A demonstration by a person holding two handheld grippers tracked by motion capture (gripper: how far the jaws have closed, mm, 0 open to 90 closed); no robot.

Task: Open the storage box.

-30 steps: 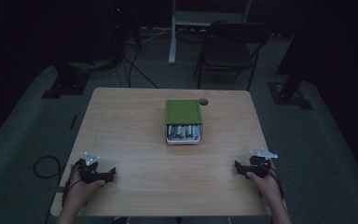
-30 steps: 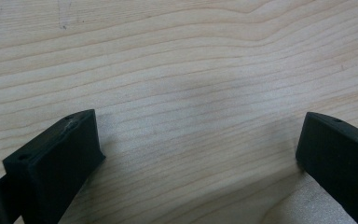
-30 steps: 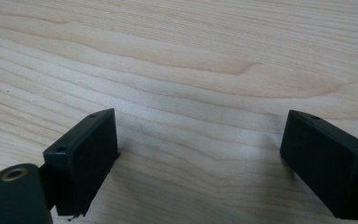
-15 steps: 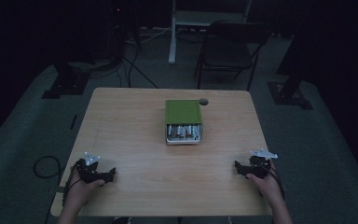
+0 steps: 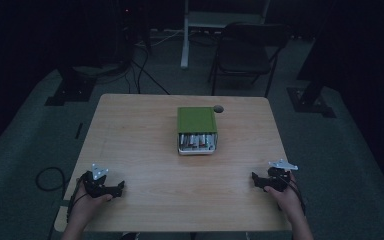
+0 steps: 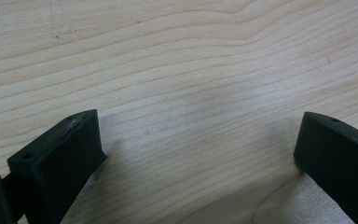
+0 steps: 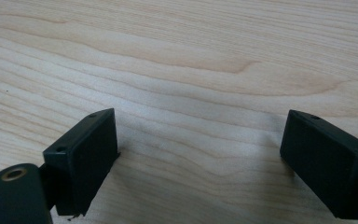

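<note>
Green-lidded rectangular metal box [image 5: 197, 130] of silvery cylinders sits at bench [image 5: 130, 135] centre in the high view, its open end facing six o'clock; a small dark round object [image 5: 218, 108] lies at its one o'clock corner. Left claw [image 5: 116, 188] rests at seven o'clock, right claw [image 5: 258, 180] at five o'clock. A clumsy reach could tip cylinders out.

In the left gripper view, jaws gape over bare wood [image 6: 191, 70].

In the right gripper view, jaws likewise stand wide apart, empty.

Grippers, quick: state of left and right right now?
Left gripper: open, holding nothing, resting low over the bare table.
Right gripper: open, holding nothing, also low over the table.
</note>
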